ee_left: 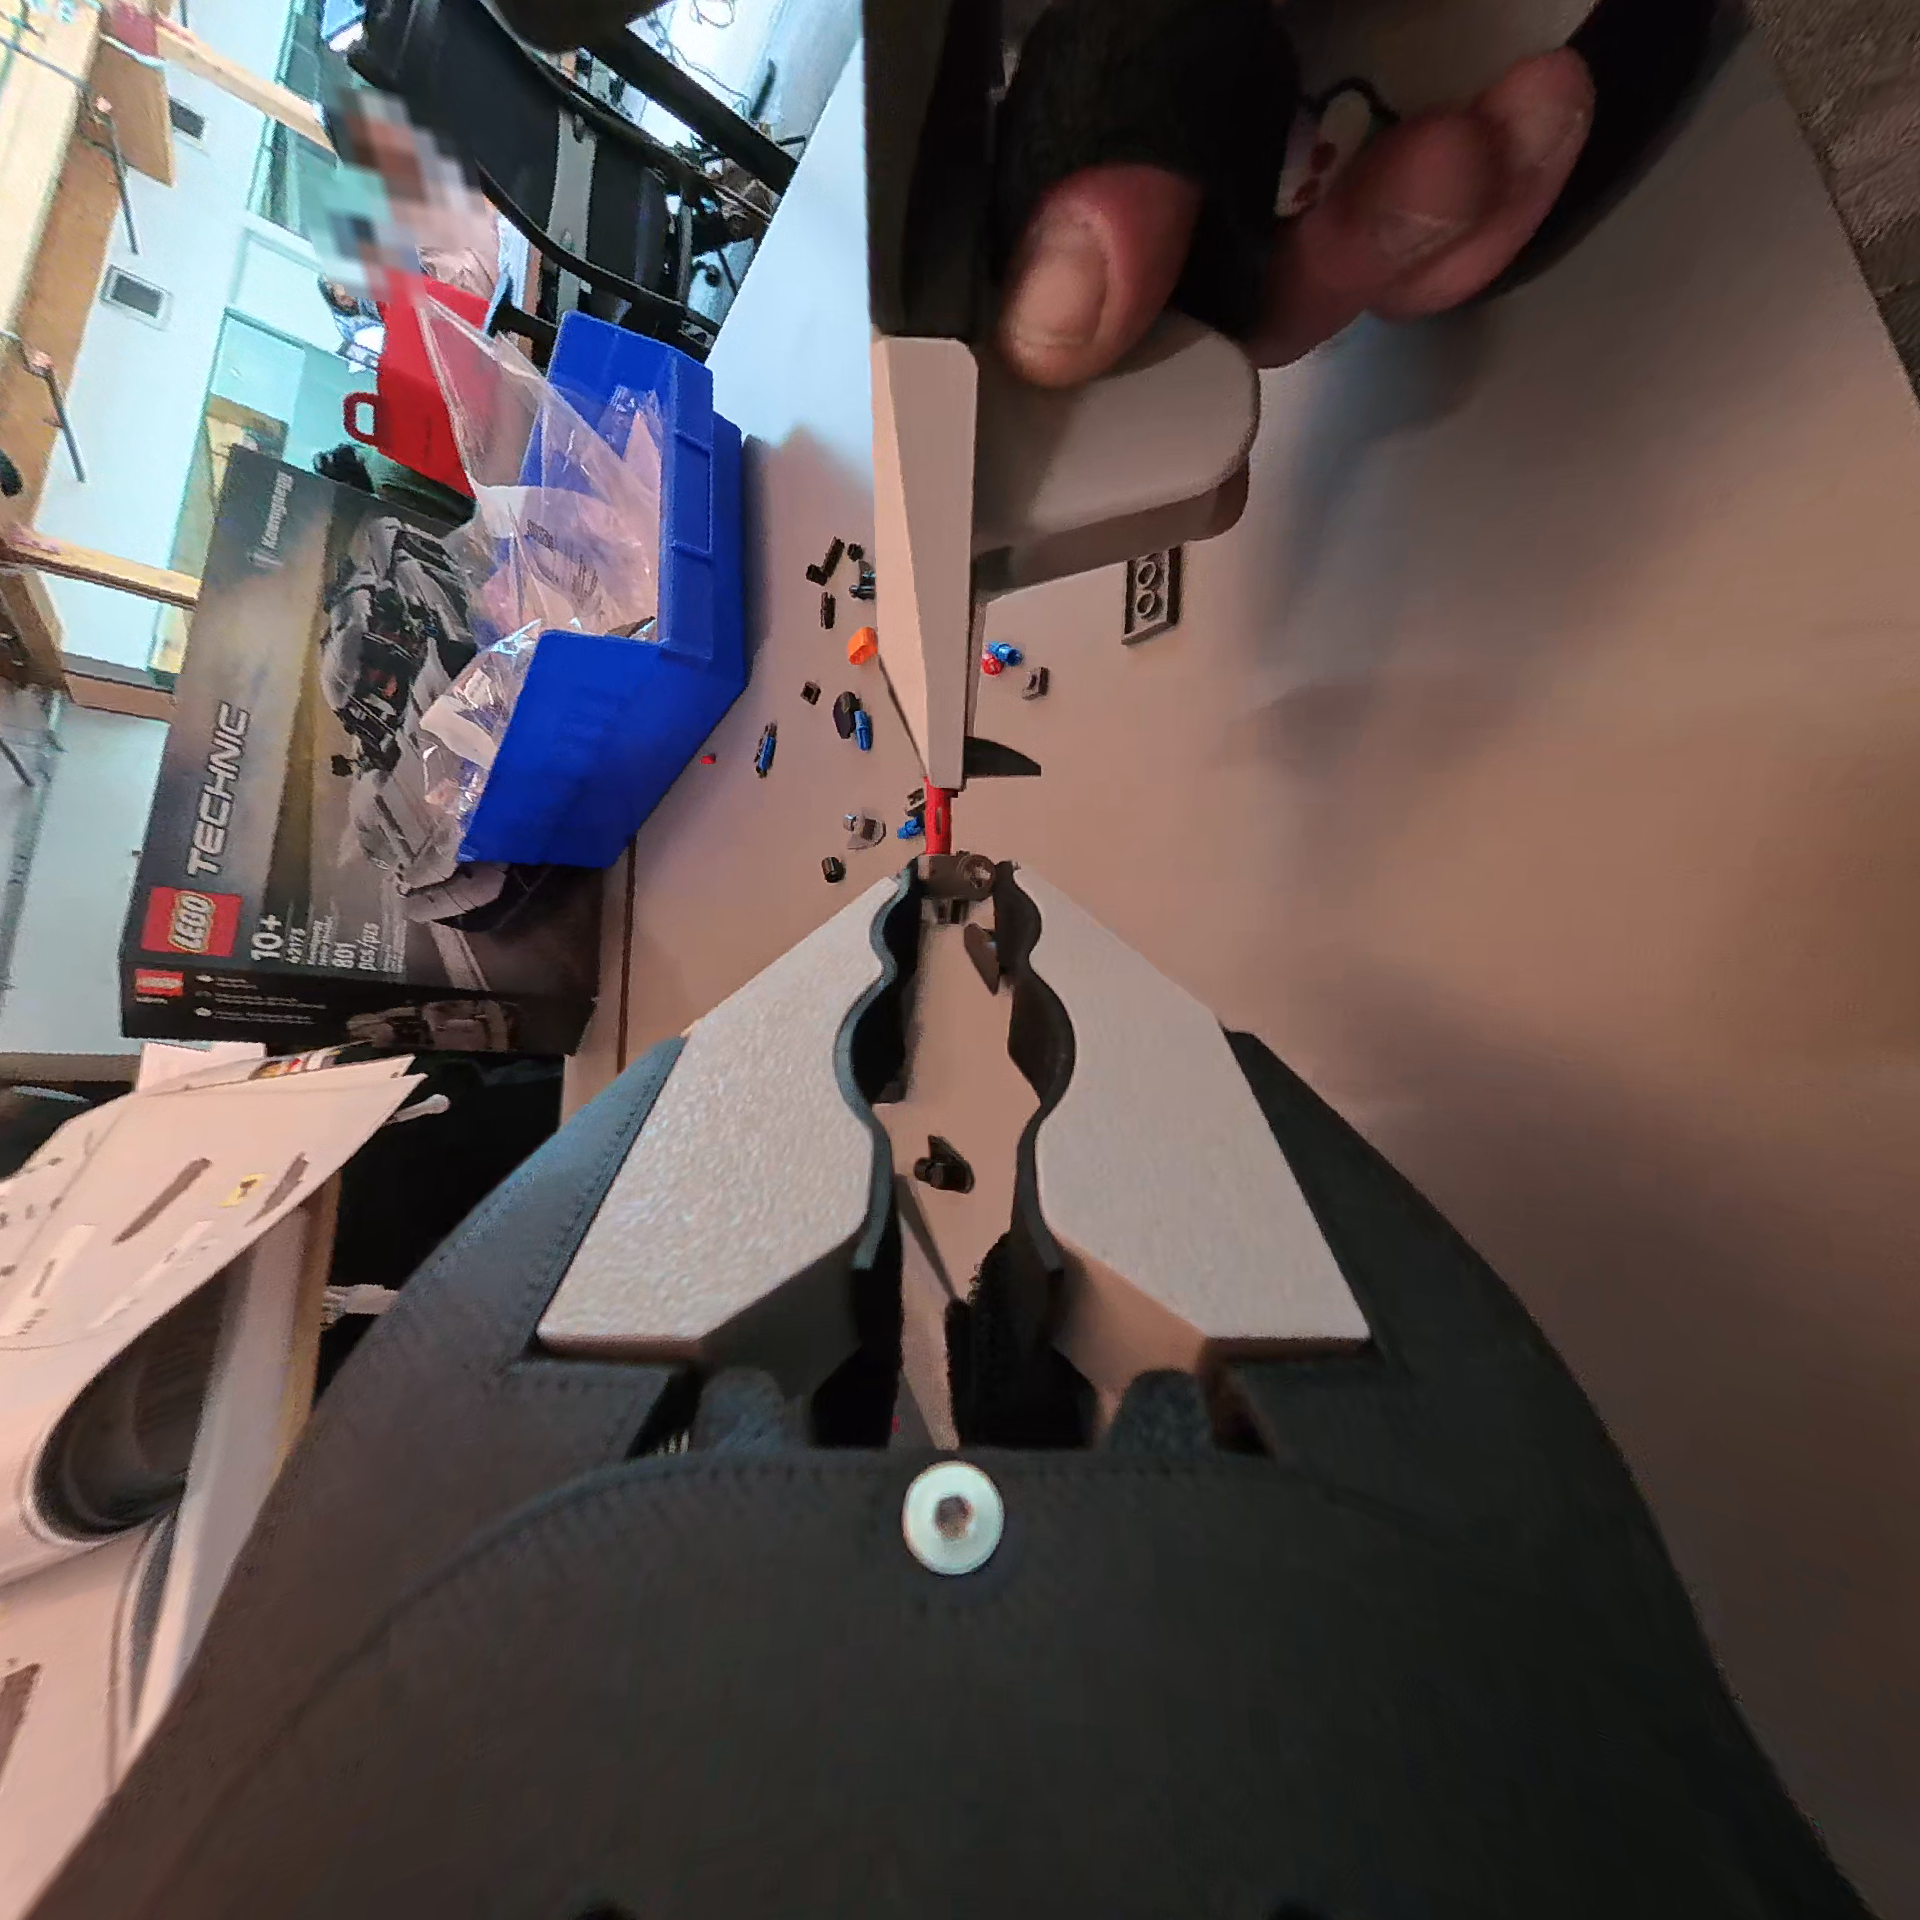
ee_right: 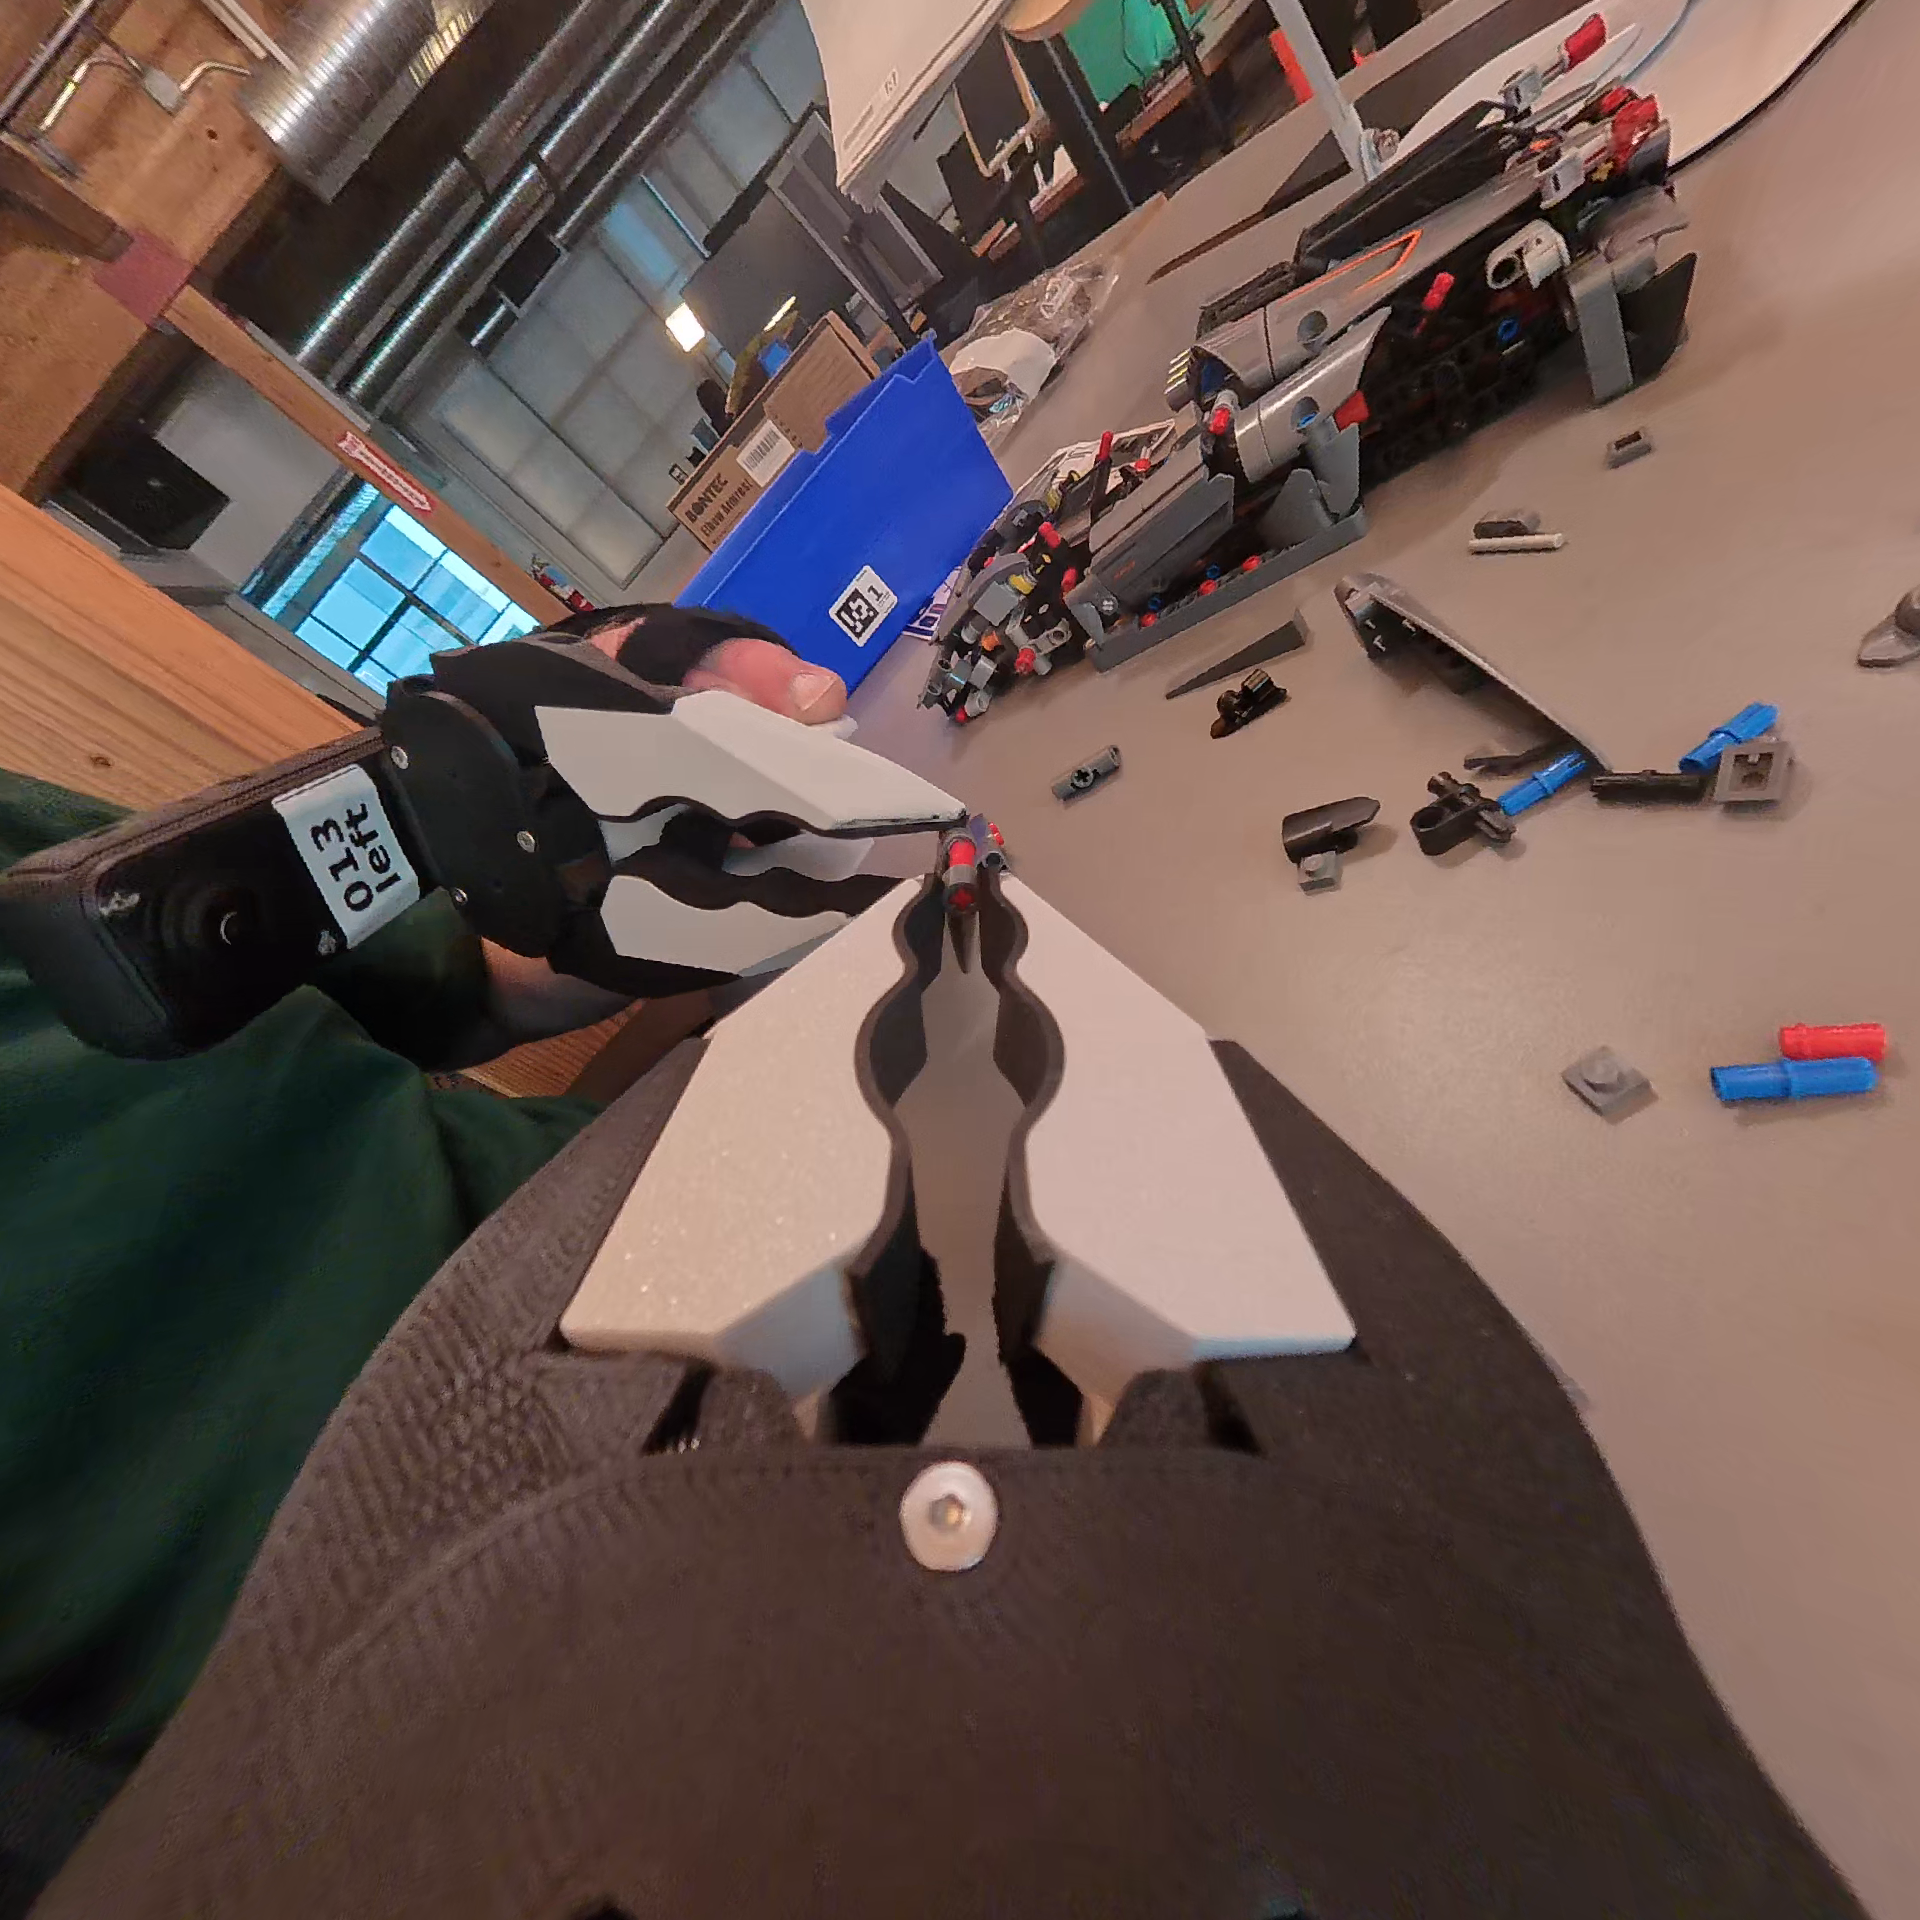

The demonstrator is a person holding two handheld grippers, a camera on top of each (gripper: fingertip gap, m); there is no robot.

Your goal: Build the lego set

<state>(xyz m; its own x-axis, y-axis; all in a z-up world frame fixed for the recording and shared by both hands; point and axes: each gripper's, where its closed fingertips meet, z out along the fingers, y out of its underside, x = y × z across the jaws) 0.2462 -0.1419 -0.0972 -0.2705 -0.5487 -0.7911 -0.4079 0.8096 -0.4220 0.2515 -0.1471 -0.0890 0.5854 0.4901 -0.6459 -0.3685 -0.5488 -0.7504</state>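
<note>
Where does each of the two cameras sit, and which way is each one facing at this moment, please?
Left wrist view: sits on the left gripper, looking along its fingers across the table to the blue bin; the right gripper and a hand enter from above.
Right wrist view: sits on the right gripper, facing the car model; the left gripper and a green sleeve show.
Shared: both tips meeting on the small red piece, bin, table.

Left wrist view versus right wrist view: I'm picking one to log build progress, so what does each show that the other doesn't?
Only the left wrist view shows the set's box. Only the right wrist view shows the partly built car. Both share the blue bin, loose pieces on the table, and the two grippers meeting on a small red and grey piece.
</note>
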